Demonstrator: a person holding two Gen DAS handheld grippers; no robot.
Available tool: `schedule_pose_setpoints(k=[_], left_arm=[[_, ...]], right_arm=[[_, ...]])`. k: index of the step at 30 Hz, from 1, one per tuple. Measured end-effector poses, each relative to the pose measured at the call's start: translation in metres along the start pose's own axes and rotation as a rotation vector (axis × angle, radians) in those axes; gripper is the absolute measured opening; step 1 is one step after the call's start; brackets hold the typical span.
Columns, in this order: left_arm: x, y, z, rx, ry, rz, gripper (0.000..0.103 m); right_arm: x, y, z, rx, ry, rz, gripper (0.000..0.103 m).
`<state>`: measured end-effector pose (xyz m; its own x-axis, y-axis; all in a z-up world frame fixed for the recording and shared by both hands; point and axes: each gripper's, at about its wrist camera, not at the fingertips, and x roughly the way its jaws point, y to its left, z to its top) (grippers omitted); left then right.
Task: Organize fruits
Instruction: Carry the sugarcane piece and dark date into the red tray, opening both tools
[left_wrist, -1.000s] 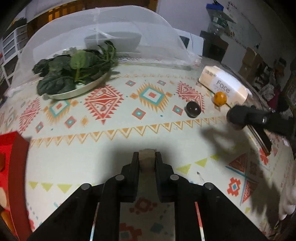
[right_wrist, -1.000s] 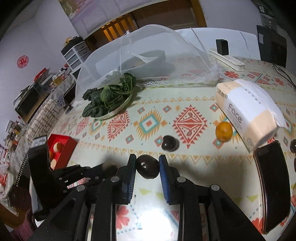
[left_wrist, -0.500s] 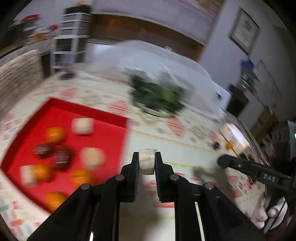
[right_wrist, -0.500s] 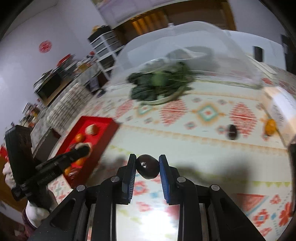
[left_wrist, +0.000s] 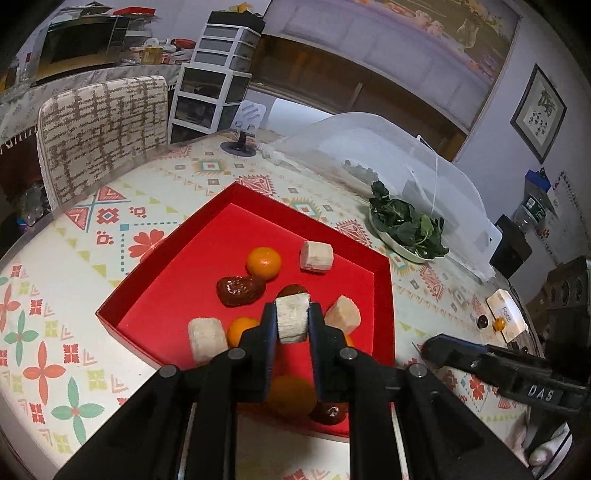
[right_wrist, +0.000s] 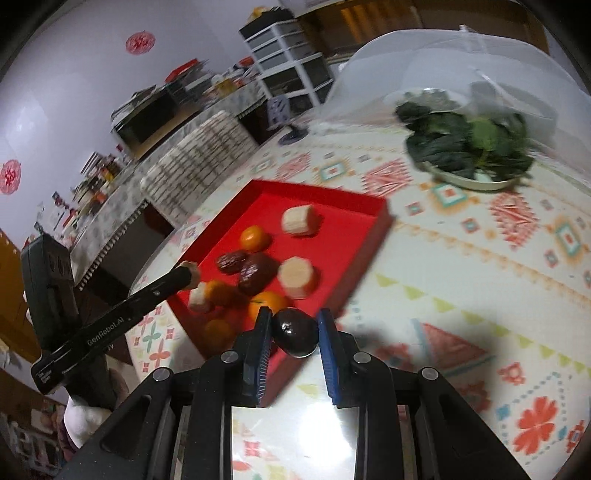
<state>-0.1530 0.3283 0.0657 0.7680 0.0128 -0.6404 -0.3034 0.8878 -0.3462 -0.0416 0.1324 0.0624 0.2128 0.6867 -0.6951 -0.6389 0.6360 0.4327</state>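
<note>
A: left gripper (left_wrist: 291, 325), jaws clamped on a pale cut chunk (left_wrist: 292, 319), lower centre of frame; chunk's long axis runs upright between the jaws; it hangs over the red tray (left_wrist: 177, 280), so the drop is straight down.

B: right side?

A: right gripper (right_wrist: 294, 334), jaws gripping a dark round fruit (right_wrist: 295, 332); sits at the tray's near corner, interior lies up-left of the jaws; left is nearer the drop.

B: further out?

A: oranges, dates, pale chunks mid-tray; plate of greens (left_wrist: 406, 229) on the bench, upper right.
</note>
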Motion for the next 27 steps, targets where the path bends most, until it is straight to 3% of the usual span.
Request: schedule_pose_setpoints(k=[21, 24, 27], left_arm=[[0.016, -0.016, 0.019, 0.16, -0.075, 0.249, 0.015], [0.016, -0.016, 0.02, 0.163, -0.086, 0.266, 0.02], [0.013, -0.014, 0.022, 0.154, -0.096, 0.276, 0.031]], right_arm=[[0.056, 0.035, -0.005, -0.101, 0.048, -0.069, 0.027], [0.058, 0.037, -0.004, -0.116, 0.045, -0.083, 0.027], [0.06, 0.037, -0.004, -0.12, 0.041, -0.093, 0.027]])
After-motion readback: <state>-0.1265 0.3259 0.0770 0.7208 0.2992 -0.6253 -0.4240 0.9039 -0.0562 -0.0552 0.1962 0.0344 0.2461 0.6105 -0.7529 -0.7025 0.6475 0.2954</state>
